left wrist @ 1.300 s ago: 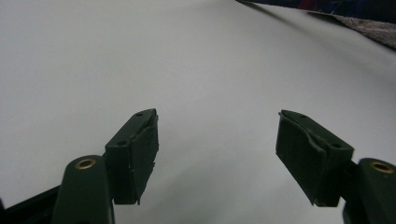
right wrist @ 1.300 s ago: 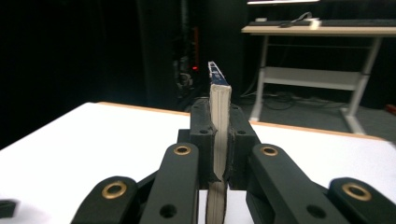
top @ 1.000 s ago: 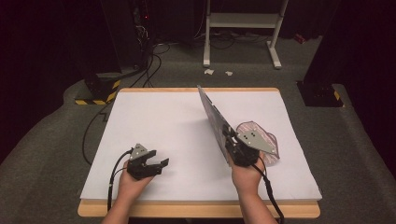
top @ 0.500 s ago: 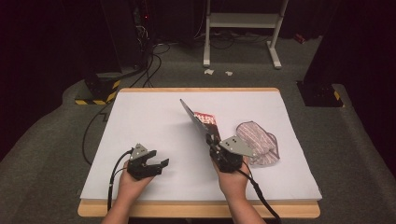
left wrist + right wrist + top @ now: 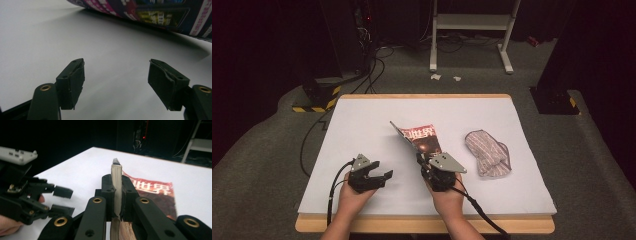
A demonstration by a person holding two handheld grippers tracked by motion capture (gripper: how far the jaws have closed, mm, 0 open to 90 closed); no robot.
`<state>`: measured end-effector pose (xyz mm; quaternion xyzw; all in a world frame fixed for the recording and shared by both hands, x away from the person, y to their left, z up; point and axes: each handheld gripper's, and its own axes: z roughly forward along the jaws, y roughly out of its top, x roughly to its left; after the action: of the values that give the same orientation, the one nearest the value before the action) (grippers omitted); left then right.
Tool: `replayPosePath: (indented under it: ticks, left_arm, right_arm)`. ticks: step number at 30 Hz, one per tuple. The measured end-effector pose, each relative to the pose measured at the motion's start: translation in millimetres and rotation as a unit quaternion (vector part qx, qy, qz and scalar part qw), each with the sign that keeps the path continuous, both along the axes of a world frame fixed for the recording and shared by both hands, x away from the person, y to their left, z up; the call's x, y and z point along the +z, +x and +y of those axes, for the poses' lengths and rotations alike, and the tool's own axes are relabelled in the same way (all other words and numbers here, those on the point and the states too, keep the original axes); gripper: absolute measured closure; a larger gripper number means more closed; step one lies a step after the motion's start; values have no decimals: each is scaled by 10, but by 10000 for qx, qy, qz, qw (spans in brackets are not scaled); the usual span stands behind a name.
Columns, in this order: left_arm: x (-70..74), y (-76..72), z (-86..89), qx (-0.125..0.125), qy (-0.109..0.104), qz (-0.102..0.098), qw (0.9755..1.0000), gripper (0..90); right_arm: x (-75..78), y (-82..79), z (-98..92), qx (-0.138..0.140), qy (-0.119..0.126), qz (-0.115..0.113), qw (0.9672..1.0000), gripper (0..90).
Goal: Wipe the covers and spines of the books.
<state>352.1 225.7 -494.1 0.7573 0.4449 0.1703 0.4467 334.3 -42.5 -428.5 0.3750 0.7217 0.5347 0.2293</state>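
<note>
High view: right gripper (image 5: 428, 161) has lowered clamped magazine (image 5: 422, 140) leftward.

Magazine (image 5: 422, 139): dark red cover, white lettering; underside navy with magenta, white, yellow print; page edges cream. Cloth (image 5: 486, 152): pale grey-pink, thin dark stripes. Tabletop (image 5: 362, 120): white, light wood rim. Both grippers' jaws black, brass rivets; grey top plates. Floor (image 5: 257, 150) grey carpet

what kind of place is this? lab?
Likely a lab recording room: a white table on grey carpet, dark surrounds, an equipment rack with cables, and a white metal stand behind. A magazine and cloth look like props.
</note>
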Motion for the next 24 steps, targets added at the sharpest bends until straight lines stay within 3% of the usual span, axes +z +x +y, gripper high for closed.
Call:
replayPosePath:
  ticks: [12, 16, 24]
  left_arm:
    - [38, 5, 130, 205, -9, -62, 9998, 297]
    - [72, 1, 216, 338, -94, -130, 9993, 298]
    - [64, 2, 199, 336, -80, -122, 9993, 299]
  right_arm:
    - [-196, -73, 156, 399, 28, 351, 9986, 742]
    - [-288, -148, 217, 530, -98, 468, 9975, 708]
    - [-375, -223, 301, 717, -146, 697, 9949, 612]
